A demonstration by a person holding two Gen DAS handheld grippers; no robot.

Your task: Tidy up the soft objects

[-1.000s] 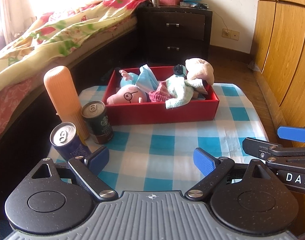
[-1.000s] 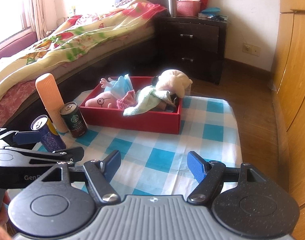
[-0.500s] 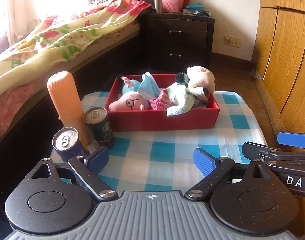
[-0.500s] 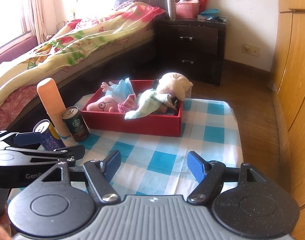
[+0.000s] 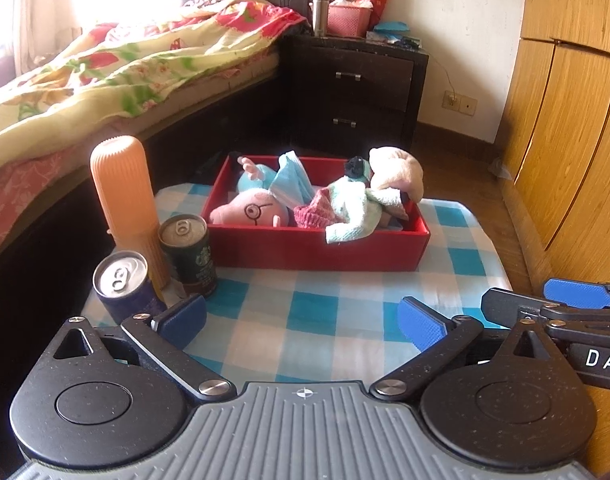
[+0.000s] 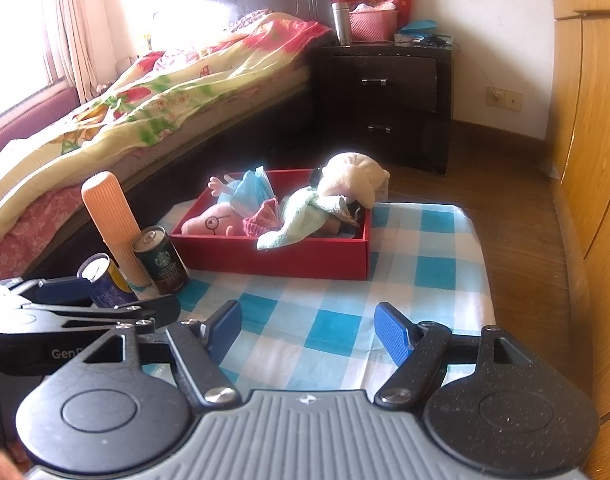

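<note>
A red box (image 5: 317,250) sits on the far half of the checked cloth (image 5: 325,312). It holds a pink pig plush (image 5: 249,212), a cream plush (image 5: 397,168), a mint green cloth (image 5: 353,216) draped over its front wall, a pink knitted piece (image 5: 313,212) and a light blue cloth (image 5: 289,180). My left gripper (image 5: 303,320) hovers over the near part of the cloth; its jaws are opening with nothing between them. My right gripper (image 6: 309,328) stands open and empty beside it, equally short of the red box (image 6: 289,256).
An orange ribbed bottle (image 5: 123,196), a dark green can (image 5: 189,252) and a blue can (image 5: 123,284) stand at the cloth's left edge, close to my left finger. A bed (image 5: 125,72) runs along the left, a dark nightstand (image 5: 357,92) behind, wooden wardrobe doors (image 5: 565,140) on the right.
The left gripper's jaws have spread a little wider. The left view has tilted up slightly, so the box sits lower in the picture. Nothing on the cloth has moved.
</note>
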